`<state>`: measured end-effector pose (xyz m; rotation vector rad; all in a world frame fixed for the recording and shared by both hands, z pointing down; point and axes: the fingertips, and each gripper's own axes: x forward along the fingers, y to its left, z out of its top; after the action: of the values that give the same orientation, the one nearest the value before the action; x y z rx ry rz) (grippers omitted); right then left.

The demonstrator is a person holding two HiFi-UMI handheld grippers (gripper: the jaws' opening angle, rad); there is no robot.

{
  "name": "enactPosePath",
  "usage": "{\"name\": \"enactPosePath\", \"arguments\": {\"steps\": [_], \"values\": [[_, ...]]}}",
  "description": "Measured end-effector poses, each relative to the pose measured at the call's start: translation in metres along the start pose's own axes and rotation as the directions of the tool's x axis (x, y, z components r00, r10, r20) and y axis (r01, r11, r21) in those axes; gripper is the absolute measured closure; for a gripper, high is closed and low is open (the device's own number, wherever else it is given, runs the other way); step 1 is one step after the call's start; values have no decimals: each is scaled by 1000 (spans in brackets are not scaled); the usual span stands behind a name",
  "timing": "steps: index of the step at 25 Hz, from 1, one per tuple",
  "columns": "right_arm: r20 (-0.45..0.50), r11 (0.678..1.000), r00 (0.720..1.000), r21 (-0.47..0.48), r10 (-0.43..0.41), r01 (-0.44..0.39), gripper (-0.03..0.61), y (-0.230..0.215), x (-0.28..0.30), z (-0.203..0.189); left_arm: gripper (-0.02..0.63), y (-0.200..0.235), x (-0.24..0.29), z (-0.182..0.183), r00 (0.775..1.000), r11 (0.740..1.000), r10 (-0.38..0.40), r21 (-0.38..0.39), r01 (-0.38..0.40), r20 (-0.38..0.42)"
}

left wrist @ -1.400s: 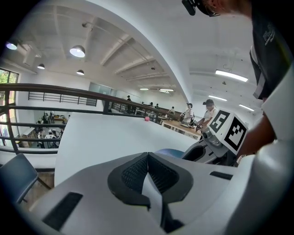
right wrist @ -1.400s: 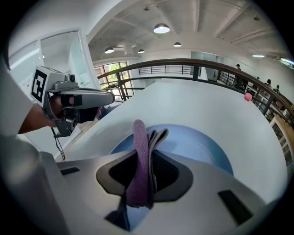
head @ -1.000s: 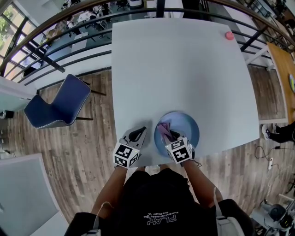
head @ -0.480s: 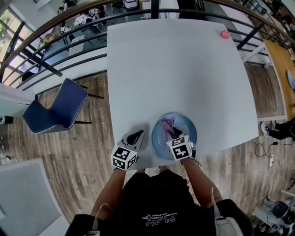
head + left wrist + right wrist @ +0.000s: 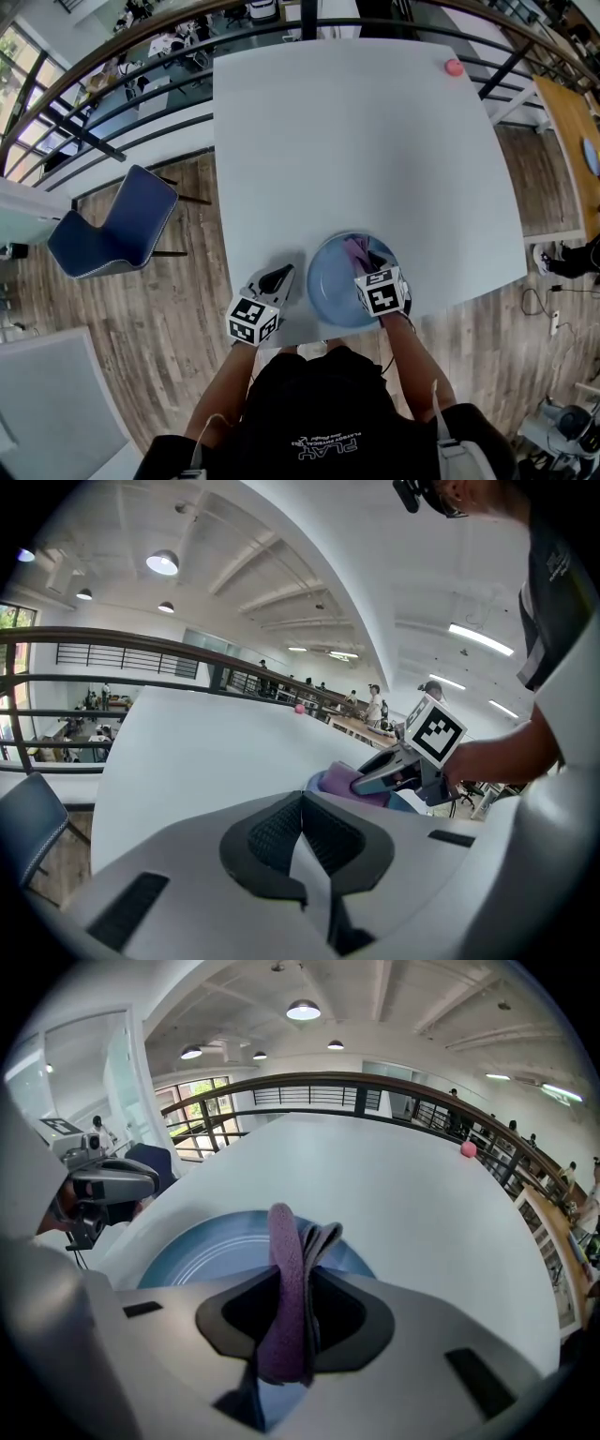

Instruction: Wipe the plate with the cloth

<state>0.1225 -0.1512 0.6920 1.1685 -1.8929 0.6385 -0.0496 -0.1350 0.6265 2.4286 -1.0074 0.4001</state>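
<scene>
A blue plate point(image 5: 328, 281) lies near the white table's point(image 5: 356, 141) front edge. My right gripper point(image 5: 371, 264) hangs over the plate's right part, shut on a folded purple cloth point(image 5: 357, 250) that hangs down to the plate. In the right gripper view the cloth point(image 5: 281, 1241) stands pinched between the jaws above the plate point(image 5: 206, 1251). My left gripper point(image 5: 279, 277) rests by the table's surface just left of the plate, shut with nothing in it. The left gripper view shows its own jaws point(image 5: 300, 803) closed and the cloth point(image 5: 336, 782) beyond.
A small pink ball point(image 5: 454, 67) sits at the table's far right corner. A blue chair point(image 5: 112, 225) stands on the wood floor to the left. A dark railing point(image 5: 141, 75) runs behind the table.
My right gripper has carried the cloth from the plate's left side over to its right side. The left gripper has stayed beside the plate.
</scene>
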Motion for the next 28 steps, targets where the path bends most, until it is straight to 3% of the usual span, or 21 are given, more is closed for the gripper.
{"name": "enactPosePath", "arguments": {"steps": [11,28], "values": [[18,999,999,12,-31,31,472,-6,-9,-5,601,-1,2,0,1000,1000,-2,25,2,-10],[30,989,989,-10,147,-147,472,80,-18,-4,601,-7,-22,-9,1000,999,30,-12,-30,7]]}}
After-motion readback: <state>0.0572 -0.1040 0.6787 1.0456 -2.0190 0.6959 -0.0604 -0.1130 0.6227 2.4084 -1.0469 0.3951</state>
